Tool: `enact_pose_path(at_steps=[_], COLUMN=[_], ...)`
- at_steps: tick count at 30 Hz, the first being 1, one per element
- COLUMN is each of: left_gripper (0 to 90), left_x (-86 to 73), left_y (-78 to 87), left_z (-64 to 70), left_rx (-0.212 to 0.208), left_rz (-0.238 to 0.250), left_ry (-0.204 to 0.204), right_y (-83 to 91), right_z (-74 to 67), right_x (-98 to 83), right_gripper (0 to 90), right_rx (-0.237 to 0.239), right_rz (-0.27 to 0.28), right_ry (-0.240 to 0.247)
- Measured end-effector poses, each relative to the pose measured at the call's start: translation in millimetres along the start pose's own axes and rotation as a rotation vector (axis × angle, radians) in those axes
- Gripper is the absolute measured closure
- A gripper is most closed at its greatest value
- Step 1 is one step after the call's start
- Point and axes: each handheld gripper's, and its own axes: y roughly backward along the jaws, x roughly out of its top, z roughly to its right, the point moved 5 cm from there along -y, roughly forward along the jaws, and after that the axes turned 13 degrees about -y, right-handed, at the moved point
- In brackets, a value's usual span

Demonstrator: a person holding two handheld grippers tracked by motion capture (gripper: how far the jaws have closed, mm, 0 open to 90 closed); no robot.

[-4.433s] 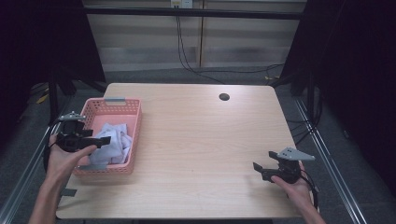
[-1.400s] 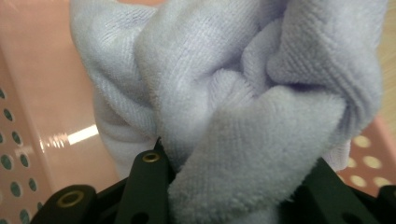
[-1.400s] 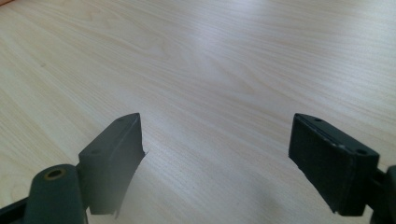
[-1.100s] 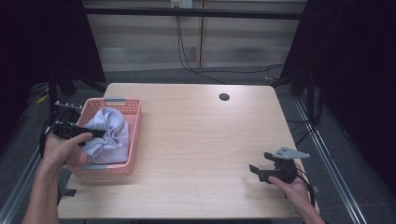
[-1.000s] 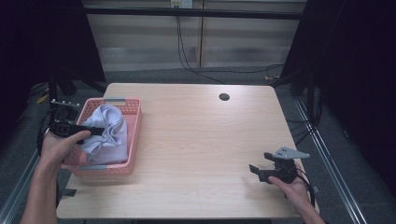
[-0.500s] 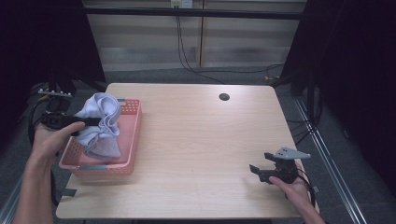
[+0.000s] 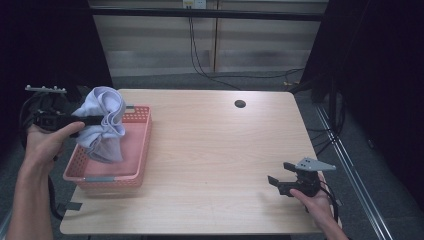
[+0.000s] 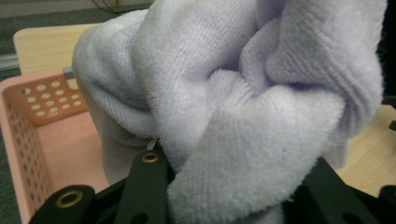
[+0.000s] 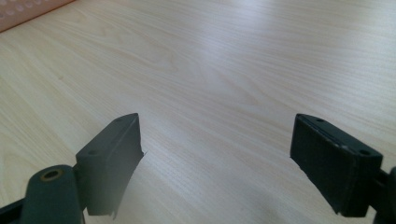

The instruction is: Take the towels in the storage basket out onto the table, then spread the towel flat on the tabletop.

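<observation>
A bunched pale lilac towel [image 7: 102, 122] hangs above the pink perforated basket [image 7: 137, 150] at the table's left, its lower end still dangling inside the basket. My left gripper [image 7: 102, 120] is shut on the towel's upper folds, held level over the basket's left rim. In the left gripper view the towel [image 8: 243, 107] bulges out between the black jaws, with the basket [image 8: 32, 121] below it. Near the table's front right corner my right gripper [image 7: 274, 184] rests low with its jaws wide apart; in the right gripper view nothing lies between them over the bare wood [image 9: 219, 84].
The light wooden table [image 7: 215, 150] has a dark round cable hole [image 7: 240, 104] at the back. Dark curtains flank both sides, and cables run along the floor behind the table. A basket corner [image 9: 28, 11] shows at the upper left of the right gripper view.
My left gripper has risen with the towel, drawing most of it up out of the basket. The right gripper has stayed where it was.
</observation>
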Motion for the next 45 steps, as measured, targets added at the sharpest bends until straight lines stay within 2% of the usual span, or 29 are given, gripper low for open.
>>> enact_pose_path(at_steps=[6,21,32,34,38,45], left_gripper=[63.3,63.1,63.0,63.0,62.9,62.8], left_x=[10.5,38.6,57.8,60.8,64.8,78.9], left_y=[5.3,18.5,27.4,26.5,23.5,20.5], left_z=[0.7,13.3,30.3,33.5,41.4,61.4], left_rx=[0.017,0.015,0.003,0.001,-0.014,-0.043], left_rz=[0.013,0.076,0.099,0.103,0.104,0.118], left_ry=[-0.008,-0.032,-0.078,-0.078,-0.105,-0.135], right_y=[1.8,1.5,1.8,2.2,2.7,2.3], right_z=[0.3,0.7,0.5,0.4,0.3,0.5], right_x=[0.9,1.6,0.9,0.9,1.0,1.5], right_gripper=[16.0,16.0,16.1,16.0,16.0,16.1], right_rx=[0.004,0.006,0.010,0.010,0.012,0.013], right_rz=[0.002,0.001,-0.001,0.000,0.002,0.001], right_ry=[0.005,-0.004,0.000,0.000,0.001,0.000])
